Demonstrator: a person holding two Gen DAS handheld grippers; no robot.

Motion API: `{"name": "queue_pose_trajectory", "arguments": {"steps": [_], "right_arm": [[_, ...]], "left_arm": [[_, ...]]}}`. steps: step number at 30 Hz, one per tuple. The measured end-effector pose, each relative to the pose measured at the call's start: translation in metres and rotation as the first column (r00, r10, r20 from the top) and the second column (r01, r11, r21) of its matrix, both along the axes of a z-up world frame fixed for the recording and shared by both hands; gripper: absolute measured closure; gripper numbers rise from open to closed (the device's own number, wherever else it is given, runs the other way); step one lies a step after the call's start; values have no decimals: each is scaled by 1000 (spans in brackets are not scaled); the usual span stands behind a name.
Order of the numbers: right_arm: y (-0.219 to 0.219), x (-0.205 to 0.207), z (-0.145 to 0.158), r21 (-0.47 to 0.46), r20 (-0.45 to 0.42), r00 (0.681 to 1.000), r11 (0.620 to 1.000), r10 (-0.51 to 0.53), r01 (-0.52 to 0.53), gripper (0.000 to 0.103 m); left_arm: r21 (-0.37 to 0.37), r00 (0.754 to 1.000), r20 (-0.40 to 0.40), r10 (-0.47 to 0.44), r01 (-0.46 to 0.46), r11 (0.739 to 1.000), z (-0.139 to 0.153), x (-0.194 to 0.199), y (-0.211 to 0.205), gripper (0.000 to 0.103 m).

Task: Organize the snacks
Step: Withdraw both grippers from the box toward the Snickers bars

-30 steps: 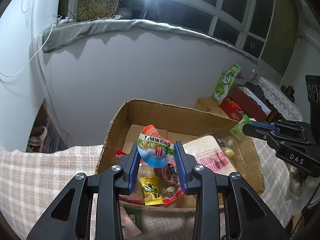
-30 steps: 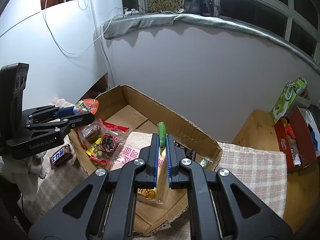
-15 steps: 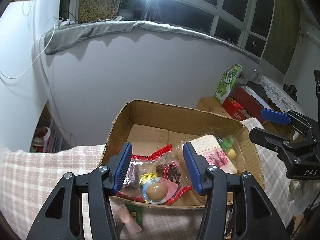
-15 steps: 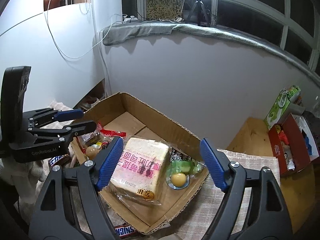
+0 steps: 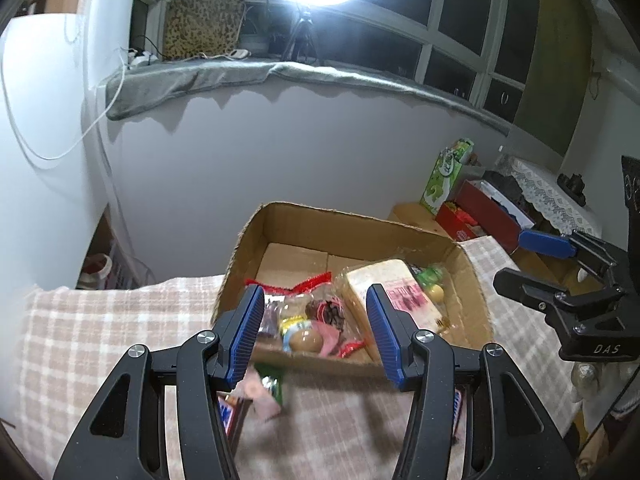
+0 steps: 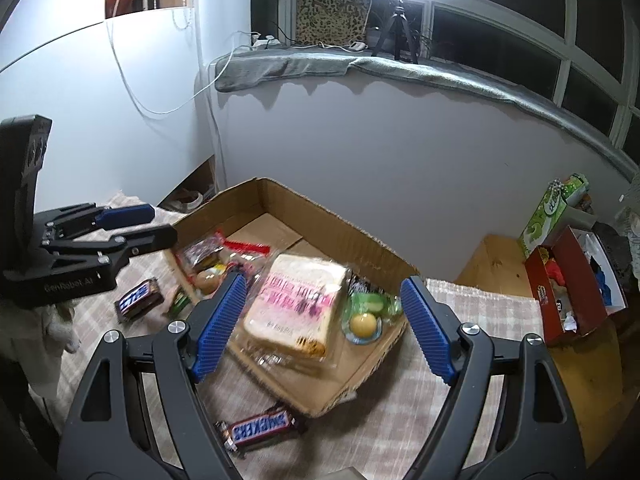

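Both of your grippers are empty: the left gripper point(image 5: 316, 330) has its fingers apart with nothing between them, and the right gripper point(image 6: 322, 324) stands wider, also bare. Nearest you, at 6 o'clock in the right wrist view, a Snickers bar point(image 6: 260, 428) lies on the checked cloth point(image 6: 460, 300) outside the cardboard box point(image 6: 340, 236); a second bar point(image 6: 138, 300) sits at 9 o'clock. The drop looks done, so next comes fetching a loose bar, which calls for a low, flat pinch. Farther in, the box holds wrapped bread point(image 6: 298, 304), a jelly cup point(image 6: 362, 326) and mixed packets point(image 5: 308, 320).
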State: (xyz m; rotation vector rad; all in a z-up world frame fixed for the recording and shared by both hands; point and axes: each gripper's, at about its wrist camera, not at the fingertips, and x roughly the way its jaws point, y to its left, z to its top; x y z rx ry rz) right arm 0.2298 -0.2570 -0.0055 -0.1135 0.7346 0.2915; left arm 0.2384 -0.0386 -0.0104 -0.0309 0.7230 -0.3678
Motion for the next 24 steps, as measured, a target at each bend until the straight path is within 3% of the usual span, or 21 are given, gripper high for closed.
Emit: {"name": "queue_pose_trajectory", "arguments": {"steps": [10, 15, 20, 24], "right_arm": [[1, -54, -12, -39, -38, 999, 999, 12, -13, 20], [-2, -76, -34, -39, -90, 996, 999, 8, -11, 20], [-2, -94, -66, -105, -137, 990, 994, -32, 18, 20], [-7, -101, -83, -67, -197, 979, 997, -51, 39, 20]], "left_arm": [[-26, 999, 8, 46, -46, 999, 2, -56, 43, 51], [-67, 995, -23, 94, -96, 993, -14, -82, 69, 51], [-61, 991, -54, 121, -124, 990, -35, -101, 83, 51], [-63, 987, -88, 132, -138, 988, -49, -108, 91, 51]]}}
